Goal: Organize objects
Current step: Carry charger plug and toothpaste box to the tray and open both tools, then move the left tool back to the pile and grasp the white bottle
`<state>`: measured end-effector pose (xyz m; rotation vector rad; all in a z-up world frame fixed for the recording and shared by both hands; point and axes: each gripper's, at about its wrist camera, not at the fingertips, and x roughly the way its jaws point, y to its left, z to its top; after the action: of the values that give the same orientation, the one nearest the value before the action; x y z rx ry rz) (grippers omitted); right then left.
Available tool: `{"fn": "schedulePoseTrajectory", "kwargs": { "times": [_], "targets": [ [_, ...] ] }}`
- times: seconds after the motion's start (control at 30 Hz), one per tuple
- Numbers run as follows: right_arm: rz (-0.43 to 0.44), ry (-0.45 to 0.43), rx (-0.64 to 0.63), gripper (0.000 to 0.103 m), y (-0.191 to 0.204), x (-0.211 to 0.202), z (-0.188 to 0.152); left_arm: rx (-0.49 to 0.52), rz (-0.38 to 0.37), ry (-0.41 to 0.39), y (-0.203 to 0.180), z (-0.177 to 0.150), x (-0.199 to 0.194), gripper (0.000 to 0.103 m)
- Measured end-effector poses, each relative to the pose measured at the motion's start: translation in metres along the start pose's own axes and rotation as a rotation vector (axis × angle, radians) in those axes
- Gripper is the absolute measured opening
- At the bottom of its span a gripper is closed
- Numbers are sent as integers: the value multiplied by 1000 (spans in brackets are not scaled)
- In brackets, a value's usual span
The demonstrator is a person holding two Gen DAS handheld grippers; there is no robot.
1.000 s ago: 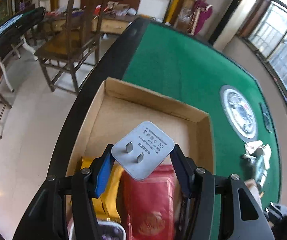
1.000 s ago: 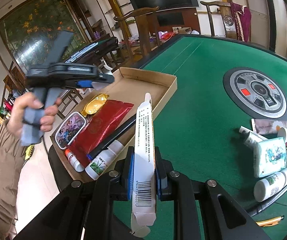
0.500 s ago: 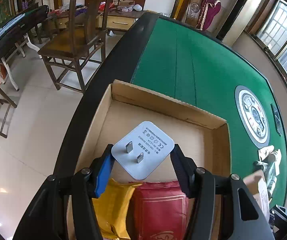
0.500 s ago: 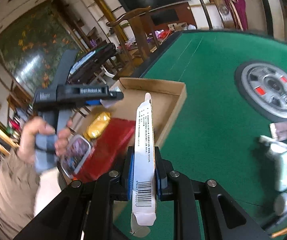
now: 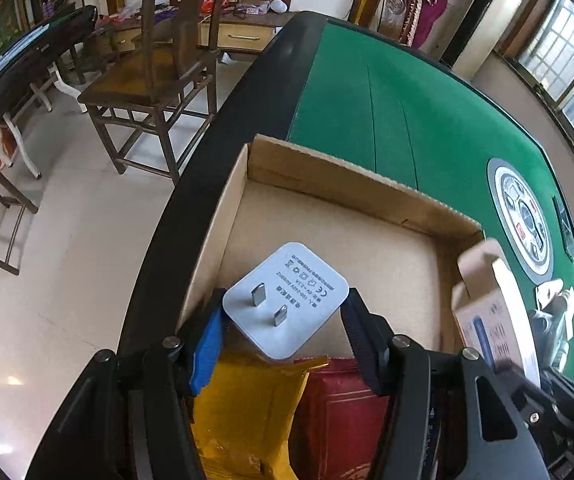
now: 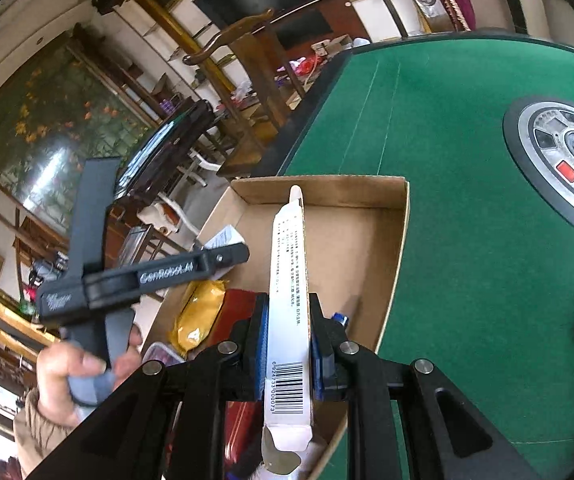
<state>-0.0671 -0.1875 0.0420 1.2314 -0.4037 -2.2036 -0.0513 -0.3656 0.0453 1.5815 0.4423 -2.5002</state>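
The left gripper [image 5: 285,316] points steeply down with its 2 jaws clamped on a white plug adapter [image 5: 285,300], whose 2 metal prongs face the camera. Directly beneath that claw lies a shallow cardboard tray [image 5: 351,188] sitting at the black rim of a green felt table [image 5: 387,112]. In the tray's near end, under the claw, a yellow packet [image 5: 247,408] lies beside a red packet [image 5: 339,412], touching along their long edges; the tray floor beyond the claw is bare cardboard. To the right of the left claw, over the tray's right wall, the open end of a slim white carton [image 5: 495,308] comes into view. In the right wrist view, the right gripper [image 6: 289,344] is clenched on that slim white carton [image 6: 289,280], barcode nearest the camera, its length running forward above the cardboard tray [image 6: 401,240]. Below and left of this claw lie the yellow packet [image 6: 199,316] and a strip of the red packet [image 6: 243,304], with a rounded tin's edge [image 6: 163,354] nearer the camera and a small blue cap [image 6: 339,317] just right of the claw. Further left, a hand [image 6: 83,372] holds the left gripper's [image 6: 229,248] handle above the tray's left edge. Far right of the claw, a round silver panel [image 6: 567,152] is set into the felt.
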Motion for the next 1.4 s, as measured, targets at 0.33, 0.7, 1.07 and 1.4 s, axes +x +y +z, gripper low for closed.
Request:
{"fn": "schedulePoseTrajectory", "kwargs": {
  "times": [0.33, 0.7, 1.07, 1.4],
  "targets": [
    [-110, -35, -14, 18, -6, 18, -3, 36, 21, 0, -3, -12, -2, 56],
    [-102, -69, 20, 32, -16, 11, -9, -7, -7, -110, 7, -16, -33, 50],
    [33, -123, 17, 64, -32, -60, -31, -66, -126, -236, -3, -80, -85, 53],
    [25, -137, 108, 100, -101, -128, -50, -98, -187, -293, -40, -144, -101, 67]
  ]
}}
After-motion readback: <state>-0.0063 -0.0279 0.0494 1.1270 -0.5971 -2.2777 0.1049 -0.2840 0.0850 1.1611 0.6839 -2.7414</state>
